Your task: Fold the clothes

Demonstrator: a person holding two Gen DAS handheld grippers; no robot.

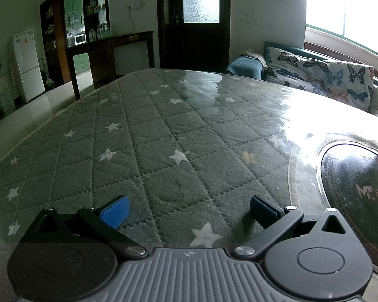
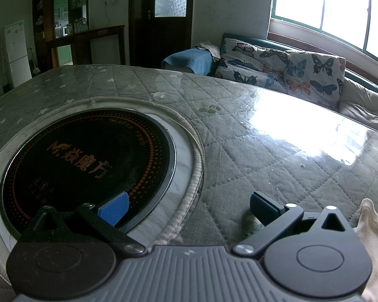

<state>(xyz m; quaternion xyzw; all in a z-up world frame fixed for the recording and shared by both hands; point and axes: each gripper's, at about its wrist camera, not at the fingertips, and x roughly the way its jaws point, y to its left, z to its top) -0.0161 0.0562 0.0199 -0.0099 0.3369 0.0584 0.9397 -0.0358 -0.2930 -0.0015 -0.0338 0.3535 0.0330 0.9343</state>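
Both grippers, left [image 1: 187, 207] and right [image 2: 187, 207], hovered with jaws wide apart and empty over the quilted surface [image 1: 163, 130]; a beige cloth [image 2: 373, 229] lay beside the right one

Round black induction cooktop [image 2: 88, 156], set into the quilted counter [image 2: 252, 156]: orange logo "M" followed by Chinese characters 焱魔方. Smaller print beneath is too fine to read.

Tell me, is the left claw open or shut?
Open: the left claw has its blue pads spread wide apart, with only quilted cover between.
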